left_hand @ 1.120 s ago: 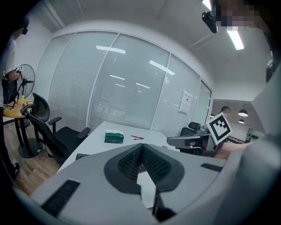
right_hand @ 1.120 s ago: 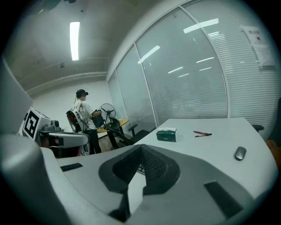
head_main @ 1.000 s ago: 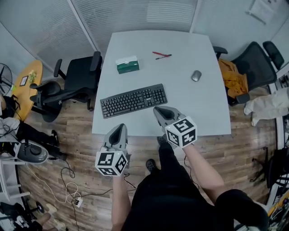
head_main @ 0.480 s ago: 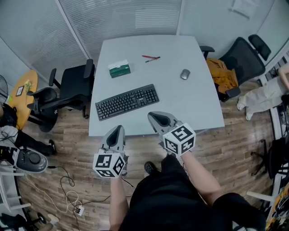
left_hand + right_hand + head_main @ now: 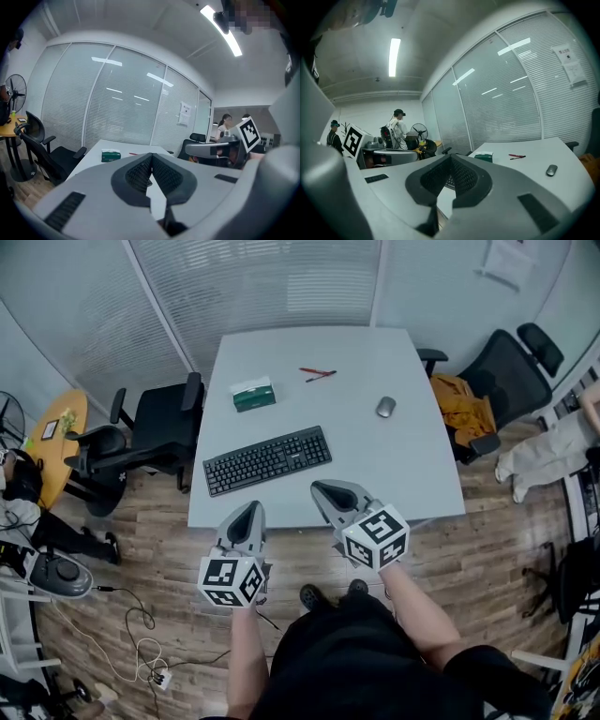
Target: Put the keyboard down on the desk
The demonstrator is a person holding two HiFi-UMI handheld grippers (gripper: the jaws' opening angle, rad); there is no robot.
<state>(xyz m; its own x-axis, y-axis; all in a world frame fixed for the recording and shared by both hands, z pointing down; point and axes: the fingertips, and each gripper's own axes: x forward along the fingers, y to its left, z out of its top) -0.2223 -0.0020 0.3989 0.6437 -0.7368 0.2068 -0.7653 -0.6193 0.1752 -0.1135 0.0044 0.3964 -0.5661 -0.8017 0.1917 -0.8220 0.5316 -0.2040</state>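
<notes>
Left claw (image 5: 250, 506) and right claw (image 5: 320, 487) both have their jaws pressed together with nothing between them. They are held side by side at the near edge of a white surface (image 5: 394, 465). A black keyboard (image 5: 267, 459) lies flat on the surface, apart from both claws, at 12 o'clock from the left claw. From the keyboard, a green box (image 5: 254, 395) sits at 12 o'clock, red pens (image 5: 317, 374) at 1 o'clock and a grey mouse (image 5: 385, 407) at 2 o'clock.
</notes>
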